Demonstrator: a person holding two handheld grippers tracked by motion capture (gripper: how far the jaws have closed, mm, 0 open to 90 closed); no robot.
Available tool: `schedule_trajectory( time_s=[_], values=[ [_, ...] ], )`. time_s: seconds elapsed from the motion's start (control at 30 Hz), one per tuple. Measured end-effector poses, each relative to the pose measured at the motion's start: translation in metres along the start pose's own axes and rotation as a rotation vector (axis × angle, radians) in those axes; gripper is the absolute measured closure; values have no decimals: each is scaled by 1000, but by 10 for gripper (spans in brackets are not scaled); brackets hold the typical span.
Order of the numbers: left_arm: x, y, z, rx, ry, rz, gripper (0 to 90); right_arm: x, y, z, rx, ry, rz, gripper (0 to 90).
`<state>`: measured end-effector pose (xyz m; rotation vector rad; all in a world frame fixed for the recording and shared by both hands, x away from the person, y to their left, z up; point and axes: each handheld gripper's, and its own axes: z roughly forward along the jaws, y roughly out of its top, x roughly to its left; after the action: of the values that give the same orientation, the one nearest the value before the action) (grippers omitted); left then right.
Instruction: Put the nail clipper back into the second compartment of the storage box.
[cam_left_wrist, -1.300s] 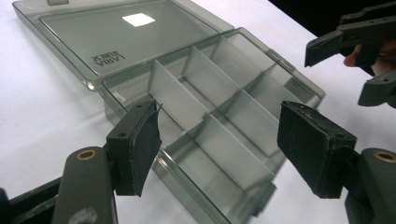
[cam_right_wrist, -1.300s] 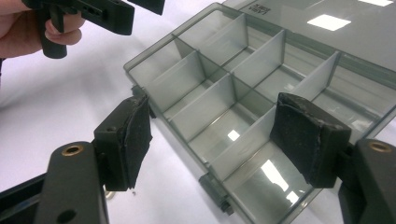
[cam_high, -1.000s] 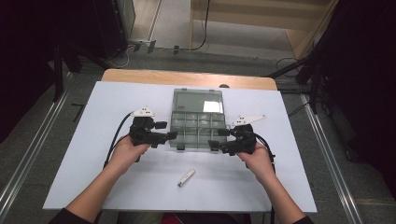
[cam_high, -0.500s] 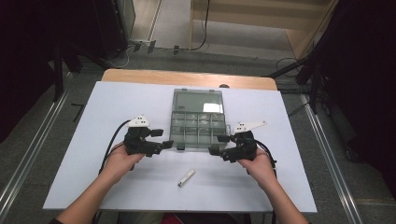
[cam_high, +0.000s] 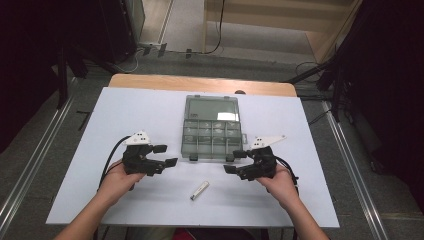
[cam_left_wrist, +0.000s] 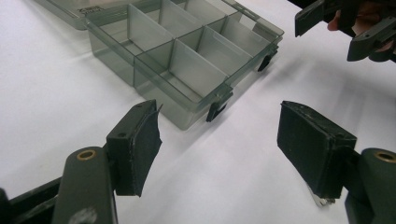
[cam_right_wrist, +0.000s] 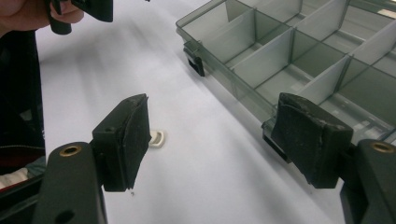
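A clear grey compartment box (cam_high: 211, 140) lies open mid-table, its lid (cam_high: 211, 106) folded flat behind it and its compartments looking empty. My left gripper (cam_high: 166, 155) is open just off the box's front left corner, jaws pointing right. My right gripper (cam_high: 234, 161) is open off the front right corner, jaws pointing left. A small white oblong piece (cam_high: 199, 190) lies on the table between and in front of them. In the left gripper view the box (cam_left_wrist: 187, 60) is ahead of the open gripper (cam_left_wrist: 219, 144). The right gripper view has the piece (cam_right_wrist: 156, 138) beyond its open gripper (cam_right_wrist: 215, 140).
A white sheet (cam_high: 150, 110) covers the table, with a wooden strip (cam_high: 200, 82) along the far edge. Black latches (cam_left_wrist: 217, 108) stick out from the box's front wall. Dark stands and cables sit on the floor around the table.
Both grippers have drawn back toward the person, from beside the box's front corners to just in front of it. The box and the white piece have not moved.
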<state>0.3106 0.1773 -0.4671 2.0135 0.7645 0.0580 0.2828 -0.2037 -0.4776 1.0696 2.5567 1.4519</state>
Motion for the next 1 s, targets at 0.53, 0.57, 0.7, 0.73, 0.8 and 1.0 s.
schedule_trajectory(
  time_s=[0.53, 0.57, 0.7, 0.73, 0.8, 1.0],
  values=[
    [-5, -25, -24, 51, 24, 29, 295, 12, -3, 1, 45, 41, -36, 279],
    [-6, -27, -29, 44, 22, 28, 295, 13, -3, 3, 55, 48, -47, 279],
    [-5, -32, -34, 39, 27, 19, 295, 15, -2, 6, 65, 59, -58, 279],
    [-5, -33, -36, 40, 27, 18, 295, 16, -1, 7, 69, 63, -61, 279],
    [-5, -36, -39, 42, 37, 16, 295, 18, 1, 10, 81, 74, -76, 279],
    [-5, -44, -46, 47, 47, 9, 295, 20, 4, 15, 101, 93, -97, 278]
  ],
)
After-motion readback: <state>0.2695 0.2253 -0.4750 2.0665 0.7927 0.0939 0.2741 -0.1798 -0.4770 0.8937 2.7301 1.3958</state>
